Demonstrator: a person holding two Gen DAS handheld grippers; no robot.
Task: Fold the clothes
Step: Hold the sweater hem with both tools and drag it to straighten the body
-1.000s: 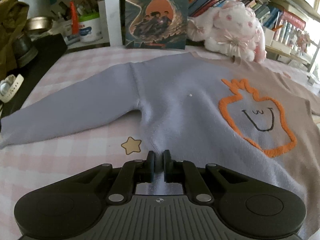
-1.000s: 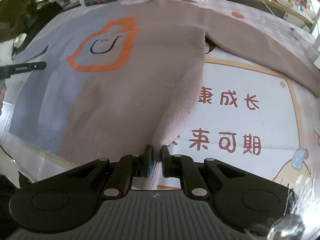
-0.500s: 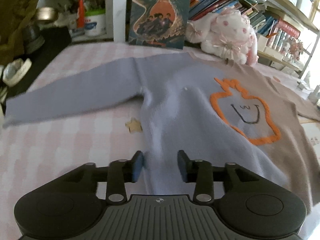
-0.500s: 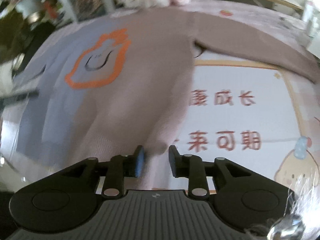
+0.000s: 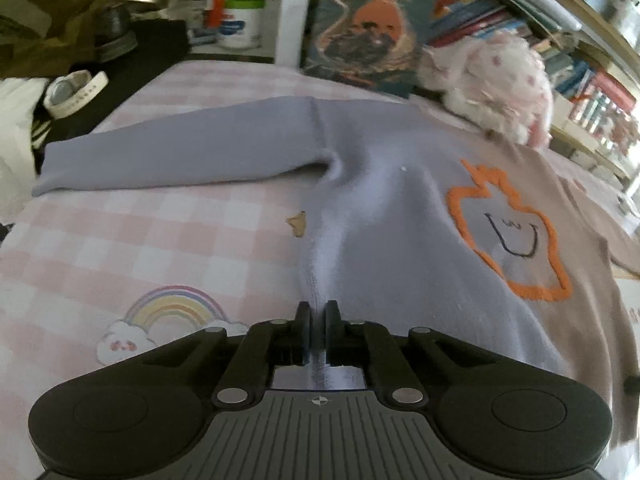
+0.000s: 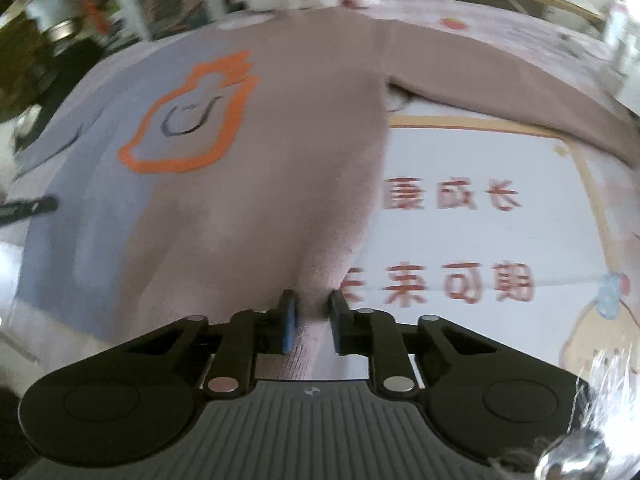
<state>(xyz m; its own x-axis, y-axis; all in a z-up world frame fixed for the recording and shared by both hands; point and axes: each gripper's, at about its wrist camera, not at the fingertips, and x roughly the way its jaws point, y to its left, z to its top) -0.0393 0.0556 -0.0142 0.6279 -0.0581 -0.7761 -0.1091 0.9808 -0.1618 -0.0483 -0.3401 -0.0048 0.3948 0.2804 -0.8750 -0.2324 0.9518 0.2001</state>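
A sweater (image 5: 400, 240), lilac on one half and tan on the other (image 6: 280, 140) with an orange outline figure, lies spread front up on a pink checked cover (image 5: 160, 232). My left gripper (image 5: 316, 320) is shut on a raised ridge of the lilac edge near the hem. The lilac sleeve (image 5: 180, 152) stretches out to the left. My right gripper (image 6: 313, 308) is closing, its jaws a little apart with a bunched fold of the tan edge filling the gap. The tan sleeve (image 6: 500, 92) runs off to the right. The left gripper's dark finger (image 6: 28, 208) shows at the far left.
A pink-white plush toy (image 5: 492, 84) and an upright book (image 5: 368, 28) stand behind the sweater below shelves of books. A white watch (image 5: 74, 88) lies on a dark surface at the left. A white mat with red characters (image 6: 460, 240) lies right of the sweater.
Both grippers opened and came together again on the sweater's lower edge. The left one shifted left, and the lilac side now stands up in a ridge.
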